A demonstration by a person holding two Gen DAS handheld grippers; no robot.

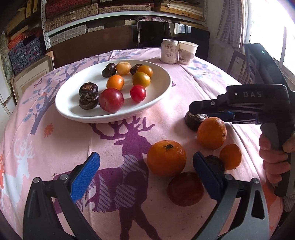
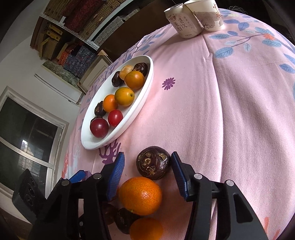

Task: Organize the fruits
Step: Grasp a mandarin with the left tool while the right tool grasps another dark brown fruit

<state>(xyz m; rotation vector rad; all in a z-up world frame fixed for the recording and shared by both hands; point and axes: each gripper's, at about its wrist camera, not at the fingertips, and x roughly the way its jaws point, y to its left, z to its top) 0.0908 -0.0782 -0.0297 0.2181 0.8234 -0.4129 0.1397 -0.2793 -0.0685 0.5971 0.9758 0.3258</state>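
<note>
At my twelve o'clock a white drink can with dark lettering (image 1: 170, 51) touches a white paper cup (image 1: 187, 52) on my pink deer-print tablecloth (image 1: 129, 140). Behind them stand metal shelves of patterned boxes (image 1: 70, 16).

Left wrist view: from low over the near edge of the worktop (image 1: 184, 77), the camera looks forward and down along its own jaws, across the pink cloth to a white plate (image 1: 162, 86) of fruit mid-surface, and beyond it to a can (image 1: 169, 51) and paper cup (image 1: 188, 52) at the far edge, shelves behind. The right gripper (image 1: 201, 109) enters from the right edge of the frame.

Right wrist view: closer to the cloth and rolled, the camera faces the same way, a dark fruit (image 2: 152, 162) close before the lens. Both views share the plate (image 2: 147, 81), the can (image 2: 181, 23), the cup (image 2: 210, 15) and the loose oranges.
</note>
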